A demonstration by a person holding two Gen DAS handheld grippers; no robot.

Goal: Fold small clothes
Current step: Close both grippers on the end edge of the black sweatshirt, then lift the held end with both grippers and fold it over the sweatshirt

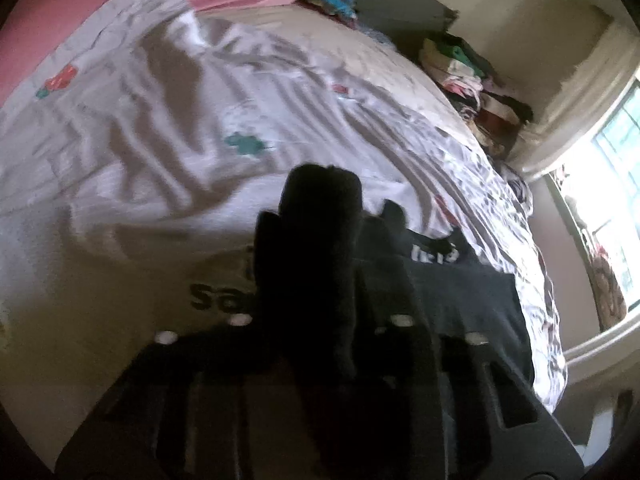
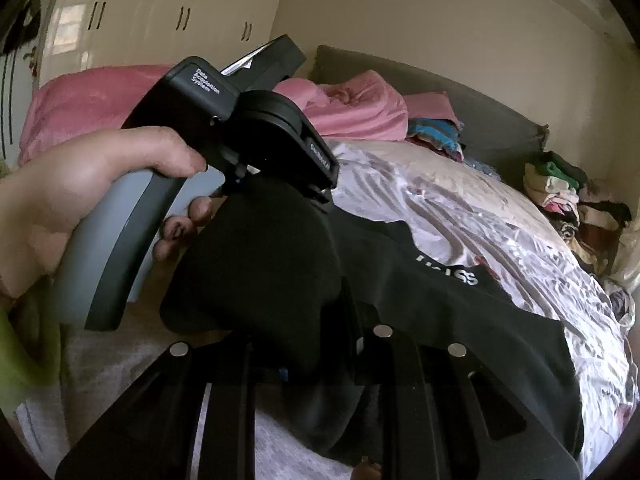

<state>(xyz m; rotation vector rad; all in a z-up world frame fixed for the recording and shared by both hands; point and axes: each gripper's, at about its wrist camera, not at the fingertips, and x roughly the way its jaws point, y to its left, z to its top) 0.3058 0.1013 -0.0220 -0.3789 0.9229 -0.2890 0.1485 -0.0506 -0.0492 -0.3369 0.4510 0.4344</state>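
Observation:
A small black garment [image 2: 432, 304] with white lettering hangs lifted over the bed. In the left wrist view it bunches up between my left gripper's [image 1: 320, 216] jaws, which are shut on it, and its body [image 1: 460, 288] trails to the right. My right gripper [image 2: 320, 308] is shut on another edge of the same garment, whose bunched cloth covers the fingers. The left gripper's body and the hand holding it [image 2: 80, 200] show at the left of the right wrist view, close beside the right gripper.
The bed has a wrinkled white floral sheet [image 1: 200, 120] and pink bedding [image 2: 344, 108] at its head. Stacks of clothes [image 2: 560, 192] lie along the far edge by the wall. A window [image 1: 616, 216] is at the right, wardrobe doors [image 2: 180, 20] behind.

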